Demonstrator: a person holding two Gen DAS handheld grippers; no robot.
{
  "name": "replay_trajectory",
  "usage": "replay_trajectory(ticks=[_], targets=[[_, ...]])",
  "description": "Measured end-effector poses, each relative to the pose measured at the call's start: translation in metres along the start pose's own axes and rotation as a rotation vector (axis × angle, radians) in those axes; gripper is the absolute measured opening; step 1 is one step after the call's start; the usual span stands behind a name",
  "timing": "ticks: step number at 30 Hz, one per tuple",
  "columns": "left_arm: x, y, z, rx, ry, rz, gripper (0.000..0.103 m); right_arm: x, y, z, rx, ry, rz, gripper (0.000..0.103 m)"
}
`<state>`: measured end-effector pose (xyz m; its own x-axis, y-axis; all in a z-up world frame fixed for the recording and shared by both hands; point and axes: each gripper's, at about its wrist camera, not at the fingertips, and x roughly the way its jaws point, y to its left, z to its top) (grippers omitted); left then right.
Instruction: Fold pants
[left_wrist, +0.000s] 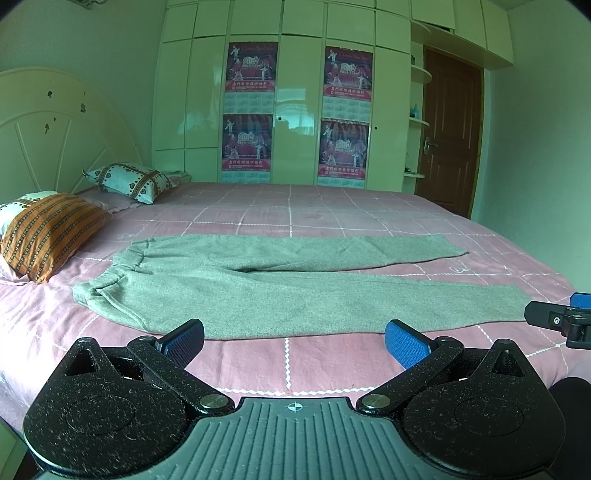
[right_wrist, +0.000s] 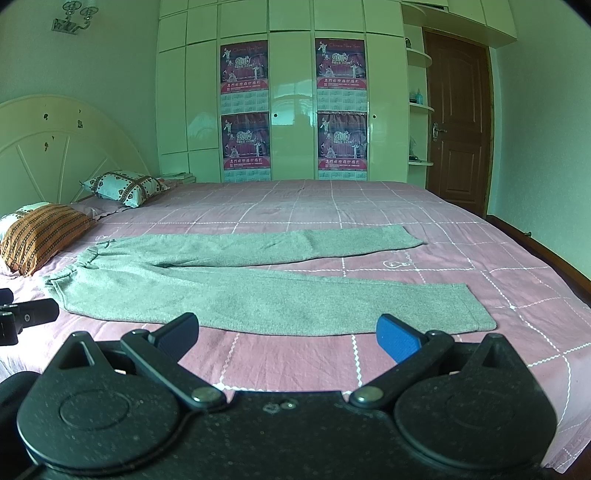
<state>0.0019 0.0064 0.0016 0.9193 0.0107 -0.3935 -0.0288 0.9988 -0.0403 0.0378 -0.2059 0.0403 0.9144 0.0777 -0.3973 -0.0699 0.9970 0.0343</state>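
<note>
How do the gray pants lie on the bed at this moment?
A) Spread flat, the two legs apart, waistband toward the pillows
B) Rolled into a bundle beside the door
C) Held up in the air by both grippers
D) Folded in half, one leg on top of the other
A: the gray pants lie flat on the pink bedsheet, legs apart, waistband toward the striped pillow; the left gripper and the right gripper are open, holding nothing.

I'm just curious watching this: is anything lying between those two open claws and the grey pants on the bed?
Nothing visible. Only bare pink bedsheet separates the left gripper and right gripper from the pants.
</note>
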Motion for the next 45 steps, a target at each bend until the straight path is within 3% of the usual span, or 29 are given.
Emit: replay_trajectory(ticks=[45], targets=[[-0.0005, -0.0032, -0.0014, 0.002, 0.011, 0.0, 0.103, 0.0012, 0.0, -0.0035, -0.005, 0.006, -0.003, 0.097]])
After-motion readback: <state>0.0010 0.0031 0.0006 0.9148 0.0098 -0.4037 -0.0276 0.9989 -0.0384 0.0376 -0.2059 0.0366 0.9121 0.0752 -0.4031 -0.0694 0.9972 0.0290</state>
